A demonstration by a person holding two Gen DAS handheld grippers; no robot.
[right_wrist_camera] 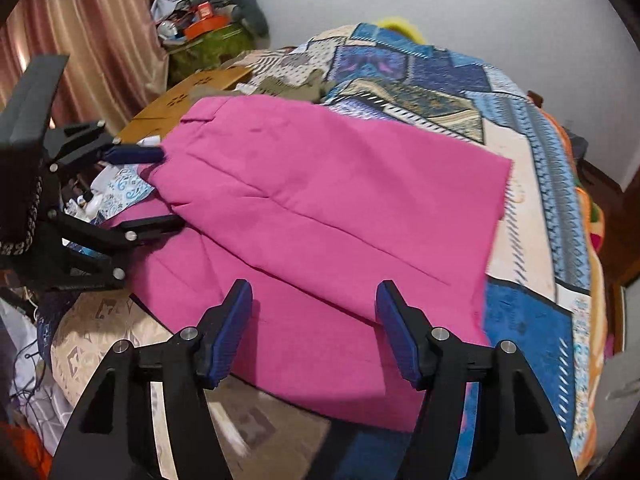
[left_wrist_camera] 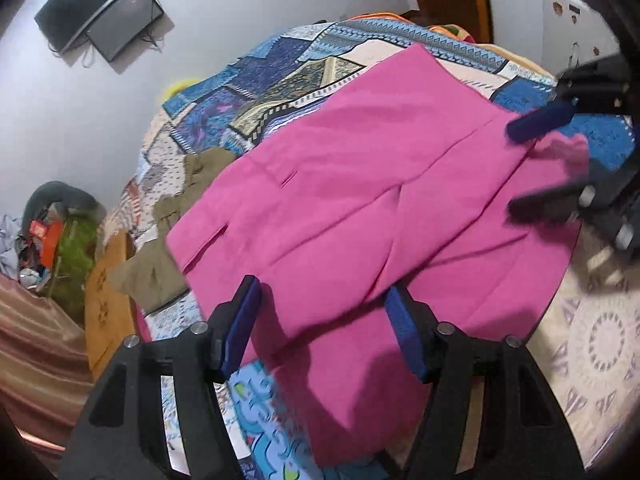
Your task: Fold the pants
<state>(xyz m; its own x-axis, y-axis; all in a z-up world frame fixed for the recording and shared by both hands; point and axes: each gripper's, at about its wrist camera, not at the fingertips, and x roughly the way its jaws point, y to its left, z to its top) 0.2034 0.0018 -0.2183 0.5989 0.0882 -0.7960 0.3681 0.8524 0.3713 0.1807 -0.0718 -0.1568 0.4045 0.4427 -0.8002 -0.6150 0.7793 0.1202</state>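
Observation:
Pink pants (left_wrist_camera: 360, 200) lie folded over on the patterned bed, also in the right wrist view (right_wrist_camera: 320, 208). My left gripper (left_wrist_camera: 324, 304) is open, its blue pads either side of the near edge of the fold, holding nothing. It shows at the left of the right wrist view (right_wrist_camera: 168, 188), open beside the pants' left edge. My right gripper (right_wrist_camera: 314, 308) is open over the near pink layer, empty. In the left wrist view it appears at the right (left_wrist_camera: 516, 168), jaws apart around a bit of pink cloth.
A patchwork bedspread (right_wrist_camera: 440, 92) covers the bed. An olive garment (left_wrist_camera: 168, 240) lies beyond the pants. A wooden board (right_wrist_camera: 192, 96) stands at the bed's edge, clutter (right_wrist_camera: 208, 20) and a curtain (right_wrist_camera: 92, 32) behind. A pillow (right_wrist_camera: 92, 340) lies near.

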